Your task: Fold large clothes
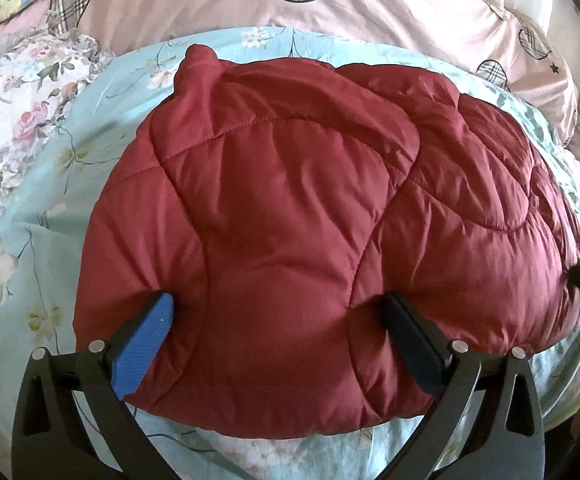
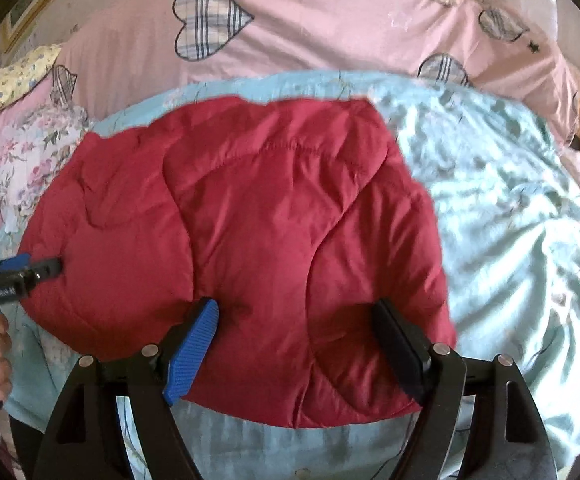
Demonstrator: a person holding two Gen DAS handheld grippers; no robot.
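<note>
The red padded jacket (image 1: 309, 208) lies already folded into a compact bundle on the bed (image 1: 42, 248), and both the left gripper (image 1: 278, 320) and the right gripper (image 2: 293, 328) press on its near edge with jaws wide apart, so I judge little folding is left.

Through both wrist cameras I see soft, even daylight, seemingly coming from the upper right, where the pink duvet (image 1: 429, 20) washes out pale. The red padded jacket (image 1: 290, 200) shows gentle sheen on its ridges and soft shadows in its creases. The left view is fairly sharp. The right view is smeared, especially across the blue sheet (image 2: 509, 200). Fisheye curvature bends everything, with dark corners.
</note>
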